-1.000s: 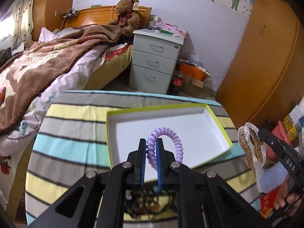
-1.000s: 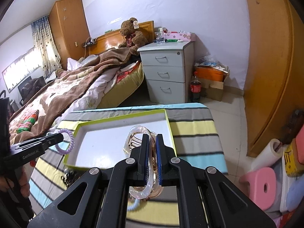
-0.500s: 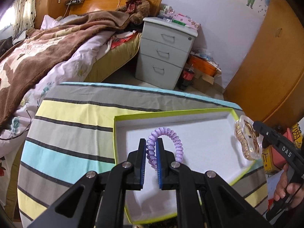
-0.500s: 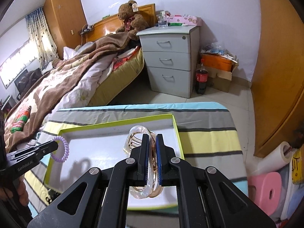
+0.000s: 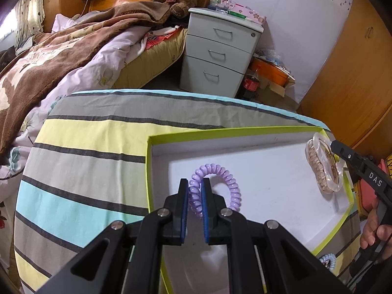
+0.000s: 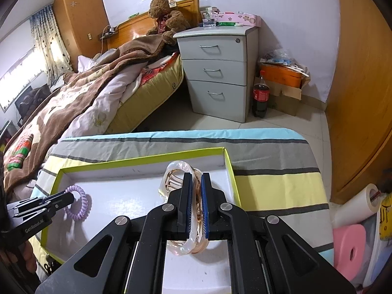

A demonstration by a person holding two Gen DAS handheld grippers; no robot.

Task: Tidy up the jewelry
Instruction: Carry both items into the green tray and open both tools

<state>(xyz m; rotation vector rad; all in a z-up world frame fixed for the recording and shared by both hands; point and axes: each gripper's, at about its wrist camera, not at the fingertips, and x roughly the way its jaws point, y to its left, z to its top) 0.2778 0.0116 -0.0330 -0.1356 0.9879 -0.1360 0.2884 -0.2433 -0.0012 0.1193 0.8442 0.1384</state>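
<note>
**Two pieces carried over the tray, release pending**

Item 1, left: left gripper point(image 5: 196, 197), jaws closed on a purple spiral hair tie point(image 5: 215, 188), pinching one side of the coil. The rest of the loop stands free above the white floor of the green-rimmed tray point(image 5: 220, 131), near its left wall. The tie appears to hang just clear of the floor; contact cannot be told.

Item 2, centre: the tray lies on the striped counter point(image 5: 85, 147); its floor shows no other piece.

Item 3, right: right gripper point(image 6: 196, 196), jaws closed on a clear hair claw point(image 6: 178, 178) with rose-gold teeth, held over the tray's right part, near the far right corner.

Item 4, outside the tray: a pale blue spiral tie point(image 5: 328, 261) on the counter by the near right rim, not yet collected.

Step in hand (judged): placing both pieces into the tray. Next move calls for a little more descent, then opening each pair of jaws so the pieces settle apart and inside the rim.

Change from a second ago: both grippers have come forward and down, from the tray's near edge to over its floor; both grips unchanged
</note>
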